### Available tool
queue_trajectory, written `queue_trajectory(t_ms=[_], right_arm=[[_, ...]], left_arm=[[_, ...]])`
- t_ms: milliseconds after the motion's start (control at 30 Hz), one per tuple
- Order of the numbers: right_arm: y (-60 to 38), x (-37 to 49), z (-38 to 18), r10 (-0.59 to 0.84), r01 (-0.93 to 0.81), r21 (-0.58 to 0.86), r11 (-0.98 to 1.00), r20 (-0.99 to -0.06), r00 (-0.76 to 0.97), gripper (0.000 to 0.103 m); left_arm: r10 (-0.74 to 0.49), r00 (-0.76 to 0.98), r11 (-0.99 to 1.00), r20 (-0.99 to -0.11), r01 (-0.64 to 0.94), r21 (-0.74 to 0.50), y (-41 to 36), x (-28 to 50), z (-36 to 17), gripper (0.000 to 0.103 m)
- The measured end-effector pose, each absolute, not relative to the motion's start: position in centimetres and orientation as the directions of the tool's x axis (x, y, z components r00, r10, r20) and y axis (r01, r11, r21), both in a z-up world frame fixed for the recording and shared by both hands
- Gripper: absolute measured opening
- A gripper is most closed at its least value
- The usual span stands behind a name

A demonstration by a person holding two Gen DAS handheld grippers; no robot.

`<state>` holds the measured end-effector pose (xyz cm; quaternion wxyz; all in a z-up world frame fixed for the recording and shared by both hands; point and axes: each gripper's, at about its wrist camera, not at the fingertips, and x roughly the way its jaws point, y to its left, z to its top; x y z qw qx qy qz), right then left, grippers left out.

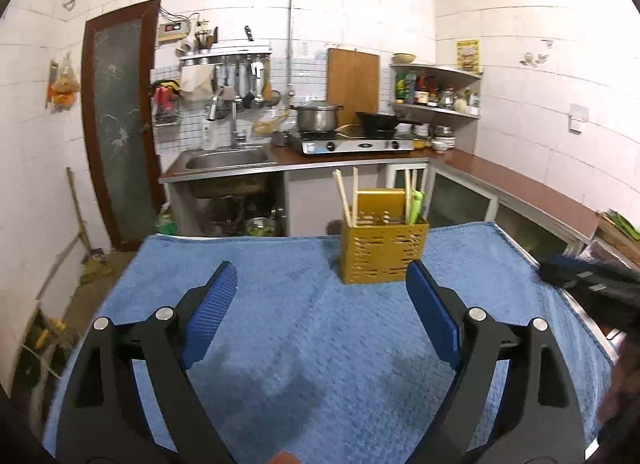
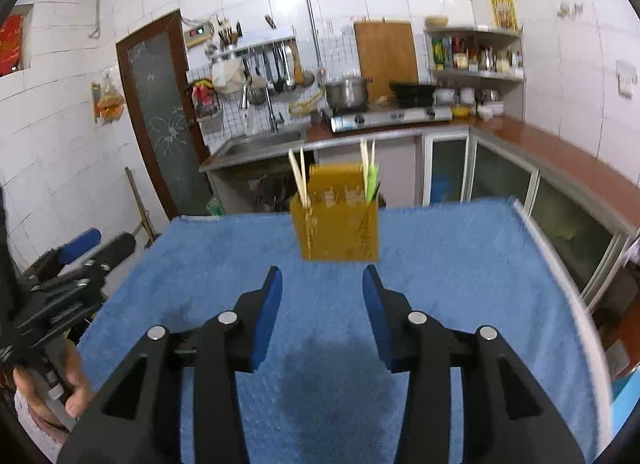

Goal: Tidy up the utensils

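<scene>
A: How do the fingers stand?

B: The left gripper (image 1: 320,276) has its blue pads wide apart and holds nothing. The right gripper (image 2: 322,284) is also apart, more narrow, with nothing between its pads. Both hang above the blue towel (image 1: 280,324), well back from the holder.

A: And where are the utensils?

B: They stand in the yellow holder (image 1: 382,252), upright near the far edge of the towel. I count two chopsticks (image 1: 345,196) in its left side. In its right side I count two more chopsticks (image 1: 410,194) and one green utensil (image 1: 416,206). I see no loose utensil on the towel, so I judge the sorting is nearly done or done.

A: What can go wrong now?

B: The holder looks light and tall. If a gripper goes forward and pushes it, I think it can tip or slide off the far edge. The towel is soft, so a finger that drags on it may pull the holder along.
</scene>
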<state>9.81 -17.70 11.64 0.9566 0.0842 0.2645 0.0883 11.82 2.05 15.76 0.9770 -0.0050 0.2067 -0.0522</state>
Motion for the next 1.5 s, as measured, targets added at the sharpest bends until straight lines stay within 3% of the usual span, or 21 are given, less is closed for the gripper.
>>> queue_trajectory(t_ms=[333, 633, 1167, 1500], right_arm=[[-16.4, 13.0, 3.3, 0.086, -0.032, 0.148, 0.988, -0.374, 0.924, 0.042], [-16.2, 12.8, 2.4, -0.033, 0.055, 0.080, 0.995, -0.262, 0.965, 0.042], [-15.2, 12.6, 1.9, -0.031, 0.037, 0.019, 0.999, -0.263, 0.964, 0.042], [-15.1, 11.7, 1.9, -0.032, 0.033, 0.002, 0.999, -0.236, 0.971, 0.048]], left_arm=[[-0.063, 0.909, 0.998, -0.412, 0.048, -0.046, 1.9, 15.6, 7.6, 0.084], [0.002, 0.917, 1.000, -0.399, -0.001, 0.004, 1.3, 17.2, 4.8, 0.084], [0.002, 0.933, 0.998, -0.359, 0.024, 0.066, -0.1, 16.7, 3.9, 0.084], [0.005, 0.940, 0.999, -0.341, 0.010, 0.042, 0.7, 15.9, 4.4, 0.094]])
